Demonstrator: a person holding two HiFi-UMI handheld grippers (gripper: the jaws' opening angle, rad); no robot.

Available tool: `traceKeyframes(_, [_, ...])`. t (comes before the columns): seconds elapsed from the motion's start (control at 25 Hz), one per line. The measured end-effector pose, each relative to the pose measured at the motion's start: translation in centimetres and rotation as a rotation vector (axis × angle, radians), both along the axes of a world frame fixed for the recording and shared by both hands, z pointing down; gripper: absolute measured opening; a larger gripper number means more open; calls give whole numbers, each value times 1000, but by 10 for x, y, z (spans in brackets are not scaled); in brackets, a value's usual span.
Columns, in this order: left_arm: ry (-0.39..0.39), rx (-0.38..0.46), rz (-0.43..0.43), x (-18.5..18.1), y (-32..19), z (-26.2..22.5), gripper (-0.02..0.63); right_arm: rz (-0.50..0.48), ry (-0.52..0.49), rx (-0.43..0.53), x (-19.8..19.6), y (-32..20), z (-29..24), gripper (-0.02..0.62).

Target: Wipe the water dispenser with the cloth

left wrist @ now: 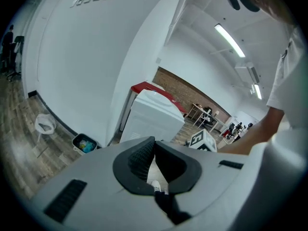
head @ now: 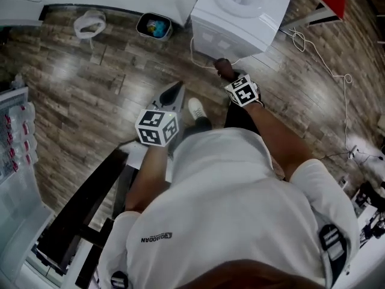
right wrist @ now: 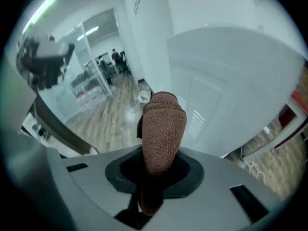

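While the right tongs [head: 227, 76] clamp the brown cloth [right wrist: 163, 129] just before the front face of the water dispenser [head: 240, 17], contact cannot be confirmed. Left tongs [left wrist: 154, 148] are closed on nothing, well clear. Judgement: wiping hardly begun; all faces outstanding.

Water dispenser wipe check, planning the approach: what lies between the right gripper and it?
Only the brown cloth, clamped in the right gripper and sticking out toward the water dispenser, as the right gripper view shows. Whether it touches is unclear.
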State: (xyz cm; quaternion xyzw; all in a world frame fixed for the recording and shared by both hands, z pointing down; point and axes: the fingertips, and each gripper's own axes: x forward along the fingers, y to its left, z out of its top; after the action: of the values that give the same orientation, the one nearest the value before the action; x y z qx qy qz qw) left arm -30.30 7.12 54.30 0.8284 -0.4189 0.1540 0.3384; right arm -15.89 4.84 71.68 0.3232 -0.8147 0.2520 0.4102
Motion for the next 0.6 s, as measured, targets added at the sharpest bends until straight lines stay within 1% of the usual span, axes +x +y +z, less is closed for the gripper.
traceKeyframes(0.08, [2, 18, 36, 3, 2, -7, 1, 95, -132, -8, -2, 7, -42, 64])
traceKeyframes(0.16, [5, 43, 77, 9, 3, -16, 2, 168, -255, 10, -4, 12, -86, 66])
traceKeyframes(0.28, [-6, 95, 149, 21, 5, -35, 1, 266, -409, 73, -1, 19, -152, 64])
traceKeyframes(0.36, [-18, 129, 192, 29, 5, -49, 0, 331, -497, 132, 5, 20, -192, 65])
traceKeyframes(0.48, [-19, 172, 216, 39, 5, -70, 2, 389, -569, 213, 21, 24, -237, 64])
traceKeyframes(0.6, [2, 213, 191, 50, 10, -88, 2, 376, -594, 261, 35, 38, -265, 66])
